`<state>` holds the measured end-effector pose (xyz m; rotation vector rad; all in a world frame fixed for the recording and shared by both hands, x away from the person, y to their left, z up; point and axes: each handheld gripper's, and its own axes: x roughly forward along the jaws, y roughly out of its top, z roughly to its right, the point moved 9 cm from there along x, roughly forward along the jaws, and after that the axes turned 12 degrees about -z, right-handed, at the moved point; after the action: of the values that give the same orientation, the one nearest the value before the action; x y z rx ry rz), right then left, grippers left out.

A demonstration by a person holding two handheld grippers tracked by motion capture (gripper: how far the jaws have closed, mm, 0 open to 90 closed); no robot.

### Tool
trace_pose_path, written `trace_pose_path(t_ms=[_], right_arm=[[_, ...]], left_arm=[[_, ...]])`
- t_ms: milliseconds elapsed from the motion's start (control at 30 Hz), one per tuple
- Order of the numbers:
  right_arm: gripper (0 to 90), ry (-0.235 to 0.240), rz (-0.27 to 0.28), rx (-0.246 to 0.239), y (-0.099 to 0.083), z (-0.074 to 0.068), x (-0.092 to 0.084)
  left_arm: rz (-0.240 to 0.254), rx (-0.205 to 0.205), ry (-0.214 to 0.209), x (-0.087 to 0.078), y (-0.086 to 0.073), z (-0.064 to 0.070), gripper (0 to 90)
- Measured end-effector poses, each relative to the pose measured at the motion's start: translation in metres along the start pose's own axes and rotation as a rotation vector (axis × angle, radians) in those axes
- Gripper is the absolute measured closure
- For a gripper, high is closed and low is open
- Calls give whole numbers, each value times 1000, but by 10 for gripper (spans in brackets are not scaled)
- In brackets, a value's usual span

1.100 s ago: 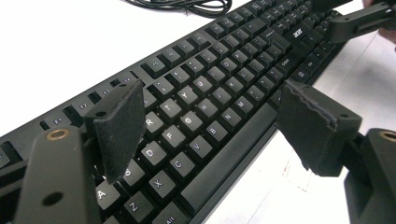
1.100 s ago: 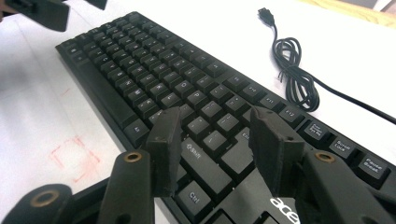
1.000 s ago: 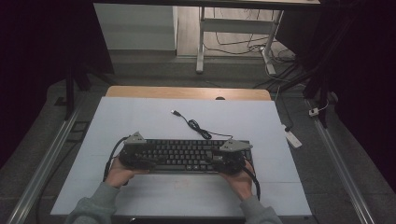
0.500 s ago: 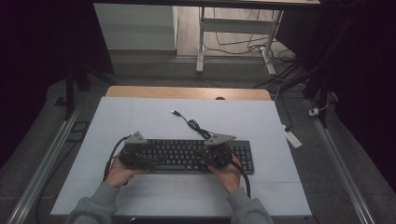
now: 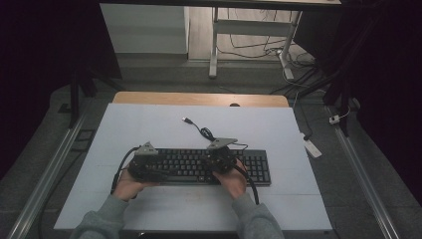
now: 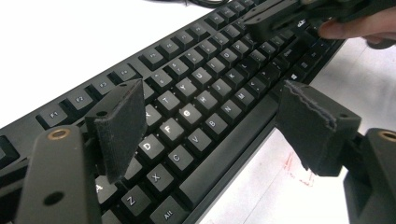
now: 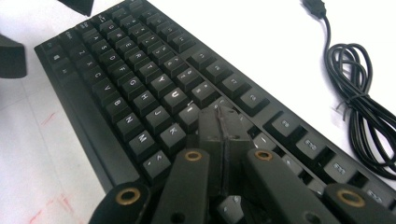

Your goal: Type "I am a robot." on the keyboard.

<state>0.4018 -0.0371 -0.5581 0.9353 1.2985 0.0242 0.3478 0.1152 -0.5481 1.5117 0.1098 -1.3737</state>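
A black keyboard lies across the white table, with its coiled cable behind it. My left gripper stands open at the keyboard's left part. In the left gripper view one pad hangs over the letter keys and the other over the table in front of the keyboard's edge, neither pressing. My right gripper is shut with nothing in it. Its closed tips rest over the keys at the middle of the keyboard. The cable and its USB plug lie beyond.
Faint red marks stain the table in front of the keyboard. A wooden strip runs along the table's far edge, with metal rails at both sides. A white tag lies right of the table, with desk legs and cables behind.
My right gripper has moved left along the keyboard, from its right end to its middle. The left gripper and the keyboard have stayed put.
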Motion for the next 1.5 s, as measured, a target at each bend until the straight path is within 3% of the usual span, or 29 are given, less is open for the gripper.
trace_pose_path(t_ms=[333, 1100, 1233, 1500], right_arm=[[892, -12, -52, -20, 4, -2, 15], [895, -23, -89, -28, 5, -1, 26], [896, -29, -75, -28, 6, -2, 24], [895, 5, -11, -24, 5, -4, 3]], left_arm=[[2, 2, -5, 0, 0, -1, 246], [2, 4, -2, 0, 0, -1, 246], [5, 1, -1, -1, 0, -2, 246], [6, -3, 7, -1, -1, -4, 246]])
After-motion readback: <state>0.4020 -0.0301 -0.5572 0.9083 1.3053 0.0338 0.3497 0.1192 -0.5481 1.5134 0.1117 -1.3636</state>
